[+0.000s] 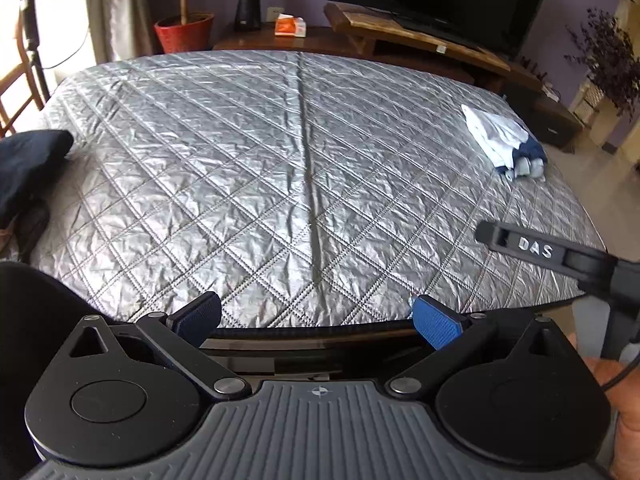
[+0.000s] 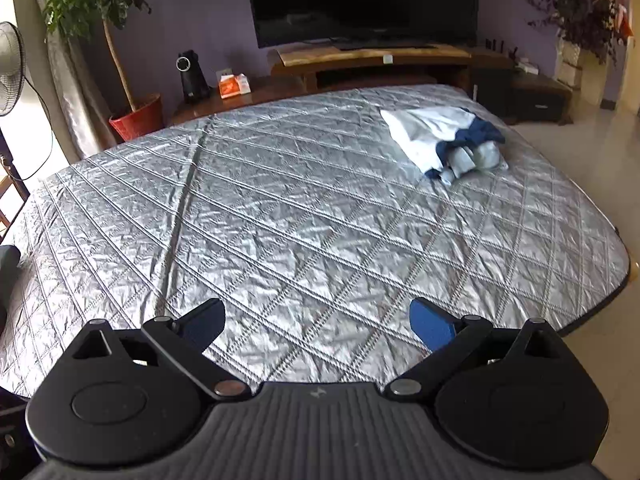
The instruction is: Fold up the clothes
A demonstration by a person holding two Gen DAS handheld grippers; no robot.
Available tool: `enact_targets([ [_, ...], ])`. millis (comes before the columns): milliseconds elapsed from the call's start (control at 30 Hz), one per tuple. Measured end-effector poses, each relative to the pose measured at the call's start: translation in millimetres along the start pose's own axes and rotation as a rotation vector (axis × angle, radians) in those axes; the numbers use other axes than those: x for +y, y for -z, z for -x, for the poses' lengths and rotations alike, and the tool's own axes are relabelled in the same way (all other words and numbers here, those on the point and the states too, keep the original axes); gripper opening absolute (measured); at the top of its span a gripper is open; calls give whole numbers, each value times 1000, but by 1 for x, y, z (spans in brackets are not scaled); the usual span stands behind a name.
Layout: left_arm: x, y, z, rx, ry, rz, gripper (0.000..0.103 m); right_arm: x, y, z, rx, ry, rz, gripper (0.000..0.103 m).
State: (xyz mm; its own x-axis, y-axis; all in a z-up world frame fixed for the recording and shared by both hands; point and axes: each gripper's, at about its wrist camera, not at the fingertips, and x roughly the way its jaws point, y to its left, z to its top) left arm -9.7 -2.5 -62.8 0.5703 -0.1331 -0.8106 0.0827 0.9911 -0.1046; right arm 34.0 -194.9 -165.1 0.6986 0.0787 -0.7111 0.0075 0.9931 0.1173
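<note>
A crumpled pile of clothes [image 1: 505,141], white on top with dark blue and pale grey pieces, lies at the far right of a silver quilted surface [image 1: 248,168]. The same pile [image 2: 448,140] shows in the right wrist view at the upper right of that quilted surface [image 2: 304,232]. My left gripper [image 1: 316,316] hangs open over the near edge, with nothing between its blue pads. My right gripper [image 2: 318,322] is open too and holds nothing; it hovers above the near part of the quilt. One of its black fingers [image 1: 532,246] reaches into the left wrist view from the right.
A dark garment [image 1: 28,168] lies at the left edge of the quilt. Behind the surface stand a wooden TV bench [image 2: 376,60] with a television [image 2: 360,0], a black speaker [image 2: 192,76], an orange box [image 2: 234,85], a red plant pot [image 2: 138,118] and a fan [image 2: 10,76]. Tiled floor lies to the right.
</note>
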Motion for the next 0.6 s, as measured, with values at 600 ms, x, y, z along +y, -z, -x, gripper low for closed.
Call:
enact_targets([
  [600, 18, -16, -9, -53, 71, 67, 103, 2, -7, -13, 31, -64, 9, 98],
])
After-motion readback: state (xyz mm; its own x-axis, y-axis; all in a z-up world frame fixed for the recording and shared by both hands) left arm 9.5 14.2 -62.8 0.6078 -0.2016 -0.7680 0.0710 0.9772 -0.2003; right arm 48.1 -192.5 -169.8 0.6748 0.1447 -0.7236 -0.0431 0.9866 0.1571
